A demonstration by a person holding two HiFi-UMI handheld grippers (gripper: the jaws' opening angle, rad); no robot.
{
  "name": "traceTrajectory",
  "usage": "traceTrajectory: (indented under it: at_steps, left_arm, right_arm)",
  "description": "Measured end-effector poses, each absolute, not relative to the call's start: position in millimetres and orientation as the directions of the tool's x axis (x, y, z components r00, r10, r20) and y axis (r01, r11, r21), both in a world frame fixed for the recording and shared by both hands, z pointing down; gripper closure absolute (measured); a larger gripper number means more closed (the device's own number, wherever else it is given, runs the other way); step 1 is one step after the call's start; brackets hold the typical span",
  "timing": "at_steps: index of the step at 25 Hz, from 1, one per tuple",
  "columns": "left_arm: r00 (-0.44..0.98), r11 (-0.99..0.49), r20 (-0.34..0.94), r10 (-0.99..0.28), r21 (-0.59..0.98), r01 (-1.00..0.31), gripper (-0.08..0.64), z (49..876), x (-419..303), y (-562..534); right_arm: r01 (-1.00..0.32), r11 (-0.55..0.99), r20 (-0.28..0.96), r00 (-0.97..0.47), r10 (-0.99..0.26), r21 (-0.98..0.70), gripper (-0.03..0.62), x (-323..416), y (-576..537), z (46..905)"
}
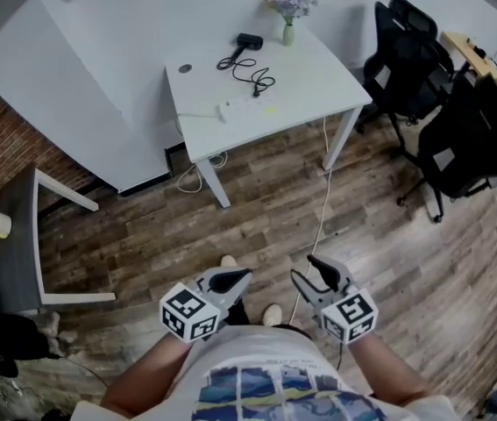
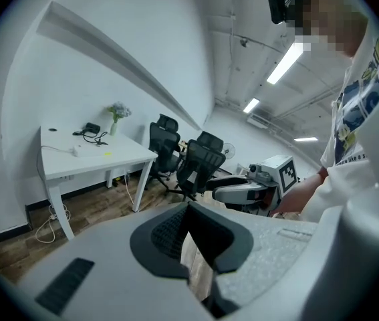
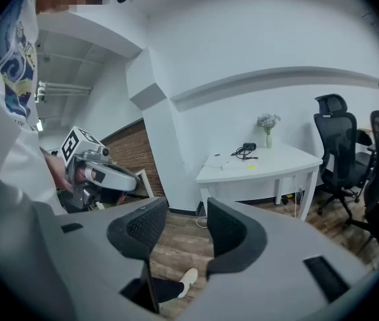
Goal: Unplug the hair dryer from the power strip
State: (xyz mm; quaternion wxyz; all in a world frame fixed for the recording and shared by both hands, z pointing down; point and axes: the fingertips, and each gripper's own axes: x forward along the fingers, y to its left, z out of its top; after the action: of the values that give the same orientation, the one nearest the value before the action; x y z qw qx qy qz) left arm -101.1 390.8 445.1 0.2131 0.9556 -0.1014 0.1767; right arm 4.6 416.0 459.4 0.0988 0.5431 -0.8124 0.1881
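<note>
The black hair dryer lies at the back of the white table, far ahead of me. Its dark cord coils toward the white power strip near the table's front edge. Both grippers hang low by my body, well short of the table. My left gripper has its jaw tips together with nothing between them. My right gripper stands open and empty. The right gripper view shows the right gripper, with the table and hair dryer in the distance beyond it.
A vase of flowers stands at the table's back. Black office chairs crowd the right side. A grey table stands at the left by a brick wall. A white cable runs across the wooden floor from the table.
</note>
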Motion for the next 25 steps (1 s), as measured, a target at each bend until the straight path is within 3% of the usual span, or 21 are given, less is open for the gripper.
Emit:
traceTrajectory:
  at_steps: [13, 25]
  left_arm:
    - [0.937, -0.913, 0.349, 0.015, 0.386, -0.129, 0.558, 447, -79, 233]
    - [0.932, -0.919, 0.363, 0.012, 0.37, -0.132, 0.558, 464, -103, 85]
  right_arm:
    - [-0.959, 0.244, 0.402, -0.283, -0.871, -0.147, 0.43, 16, 265, 449]
    - [-0.974, 0.19, 0.429, -0.226, -0.875, -0.126, 0.455, -8, 133, 451]
